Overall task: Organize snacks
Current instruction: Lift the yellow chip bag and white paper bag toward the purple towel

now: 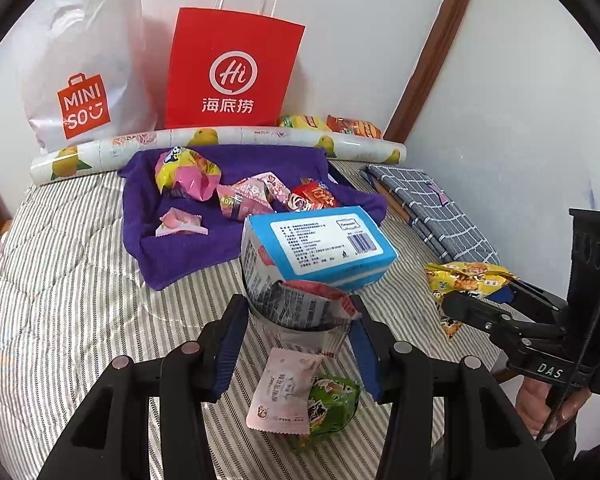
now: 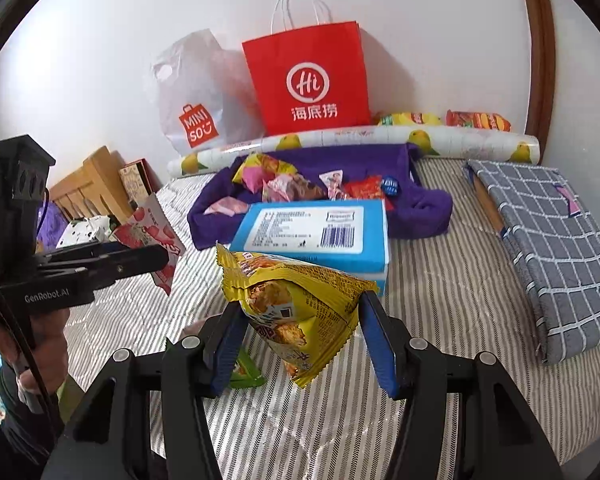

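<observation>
Yellow snack bag (image 2: 296,312) held upright off the striped bed; red-white snack pack (image 1: 300,304) also lifted. Pink packet (image 1: 280,392) and green packet (image 1: 332,408) lie at the near edge.

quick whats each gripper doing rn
Left hand-held gripper: shut on the pink-and-white snack packet.
Right hand-held gripper: shut on the yellow snack bag.
</observation>
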`<action>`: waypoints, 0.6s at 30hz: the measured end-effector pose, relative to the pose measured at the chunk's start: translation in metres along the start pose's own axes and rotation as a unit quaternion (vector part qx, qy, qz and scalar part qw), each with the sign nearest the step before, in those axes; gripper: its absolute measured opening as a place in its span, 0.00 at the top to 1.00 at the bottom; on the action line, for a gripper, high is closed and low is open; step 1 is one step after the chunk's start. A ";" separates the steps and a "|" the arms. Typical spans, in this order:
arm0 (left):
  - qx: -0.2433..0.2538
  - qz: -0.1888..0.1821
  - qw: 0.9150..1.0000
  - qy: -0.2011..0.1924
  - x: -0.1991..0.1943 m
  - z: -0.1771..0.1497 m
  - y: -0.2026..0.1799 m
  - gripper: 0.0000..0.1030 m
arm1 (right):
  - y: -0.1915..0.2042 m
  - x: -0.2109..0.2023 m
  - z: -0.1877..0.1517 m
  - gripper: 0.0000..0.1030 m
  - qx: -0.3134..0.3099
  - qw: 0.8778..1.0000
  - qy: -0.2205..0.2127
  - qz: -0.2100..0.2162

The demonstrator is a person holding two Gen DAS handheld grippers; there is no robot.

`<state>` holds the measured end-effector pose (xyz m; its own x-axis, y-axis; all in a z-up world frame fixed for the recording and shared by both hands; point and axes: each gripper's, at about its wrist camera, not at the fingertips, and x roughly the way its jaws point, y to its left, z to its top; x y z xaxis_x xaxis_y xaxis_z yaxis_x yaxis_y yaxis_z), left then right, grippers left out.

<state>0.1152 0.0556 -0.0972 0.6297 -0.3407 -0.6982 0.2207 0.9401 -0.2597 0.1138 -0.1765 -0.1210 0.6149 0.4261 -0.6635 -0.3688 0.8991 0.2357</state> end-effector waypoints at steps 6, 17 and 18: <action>-0.005 0.001 1.000 -0.006 -0.006 0.006 -0.004 0.54 | -0.002 -0.008 0.009 0.46 0.011 1.000 -0.008 -0.002; -0.014 0.001 1.000 -0.012 -0.008 0.019 -0.009 0.54 | -0.010 -0.017 0.022 0.46 0.029 0.999 -0.017 -0.004; -0.015 0.001 1.000 -0.012 -0.008 0.020 -0.009 0.54 | -0.011 -0.017 0.023 0.46 0.031 0.999 -0.018 -0.003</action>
<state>0.1231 0.0497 -0.0763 0.6477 -0.3387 -0.6825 0.1976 0.9398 -0.2789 0.1236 -0.1919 -0.0956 0.6417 0.4235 -0.6395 -0.3215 0.9055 0.2770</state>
